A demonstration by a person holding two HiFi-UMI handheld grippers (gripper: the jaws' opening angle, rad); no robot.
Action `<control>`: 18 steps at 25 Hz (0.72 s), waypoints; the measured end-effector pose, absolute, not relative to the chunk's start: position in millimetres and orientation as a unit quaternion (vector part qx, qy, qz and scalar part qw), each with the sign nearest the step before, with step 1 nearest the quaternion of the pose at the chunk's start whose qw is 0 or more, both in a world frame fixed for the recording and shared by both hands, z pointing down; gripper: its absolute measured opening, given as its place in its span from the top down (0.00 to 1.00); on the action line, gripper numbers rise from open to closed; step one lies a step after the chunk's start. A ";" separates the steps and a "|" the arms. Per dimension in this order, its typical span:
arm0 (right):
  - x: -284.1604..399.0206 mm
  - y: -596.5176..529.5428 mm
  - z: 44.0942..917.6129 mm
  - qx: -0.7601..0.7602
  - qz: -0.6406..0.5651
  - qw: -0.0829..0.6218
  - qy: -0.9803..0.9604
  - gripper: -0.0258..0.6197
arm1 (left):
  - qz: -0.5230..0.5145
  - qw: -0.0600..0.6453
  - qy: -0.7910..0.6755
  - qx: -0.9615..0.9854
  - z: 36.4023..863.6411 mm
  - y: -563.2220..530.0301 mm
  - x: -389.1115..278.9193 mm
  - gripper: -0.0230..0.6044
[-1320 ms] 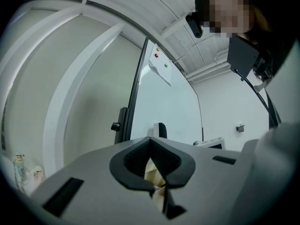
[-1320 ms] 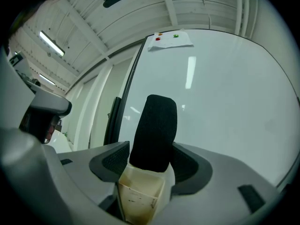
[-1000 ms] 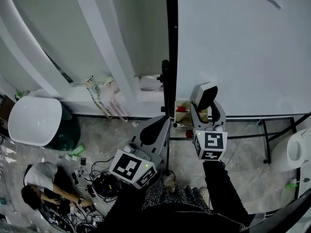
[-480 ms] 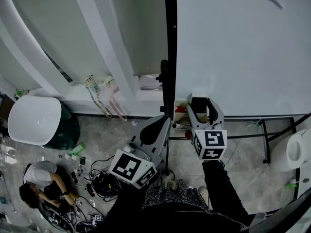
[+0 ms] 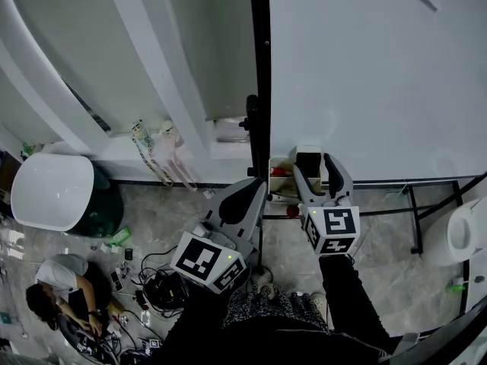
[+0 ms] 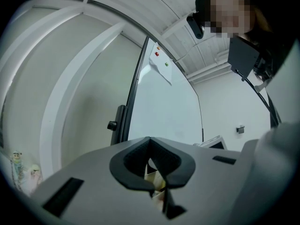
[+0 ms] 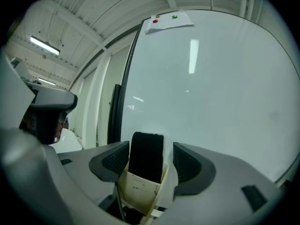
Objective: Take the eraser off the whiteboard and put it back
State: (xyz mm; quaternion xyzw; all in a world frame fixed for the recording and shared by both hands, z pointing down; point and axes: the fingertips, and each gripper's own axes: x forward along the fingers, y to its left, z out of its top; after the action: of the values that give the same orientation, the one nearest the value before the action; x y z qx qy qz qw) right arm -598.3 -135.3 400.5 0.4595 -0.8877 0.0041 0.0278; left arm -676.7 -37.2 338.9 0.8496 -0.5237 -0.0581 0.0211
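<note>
Head view with both gripper views: the right gripper [image 5: 314, 166] now stands lower than it did a second ago, when it held the black rectangular felt eraser [image 5: 308, 160] tilted and raised in front of the large glossy whiteboard [image 5: 380, 74]. Since then the eraser has come down into the cream open-topped holder box [image 7: 137, 191] at the board's lower left corner, just right of the black upright frame post [image 5: 257, 67]. In the right gripper view the eraser [image 7: 146, 149] stands upright in that box, against the whiteboard [image 7: 211, 88]. The jaws of the right gripper [image 7: 150, 157] are spread to either side of it, with a slim gap showing on each side, so I read the grip as released, not clamped. The left gripper [image 5: 255, 190] hangs lower and to the left, near my body. In its own view the left gripper [image 6: 150, 146] has its jaws closed together with nothing between them, and it takes no part in this step. I judge that the change marks the put-back as all but complete, since the eraser appears seated and bears on the holder. What remains for me is to draw the right gripper straight back toward the near side without brushing the eraser or tipping it out of the box.
</note>
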 end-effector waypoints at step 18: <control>-530.0 -100.6 349.9 0.467 -0.060 0.004 -0.882 0.73 | -0.068 0.006 -0.509 0.858 322.0 -42.9 -638.6 0.95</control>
State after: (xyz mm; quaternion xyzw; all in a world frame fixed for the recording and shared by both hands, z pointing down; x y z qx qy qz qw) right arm -530.0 -100.6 349.9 0.4669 -0.8822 -0.0603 0.0037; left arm -638.6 -42.9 322.0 0.8579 -0.5094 -0.0677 0.0063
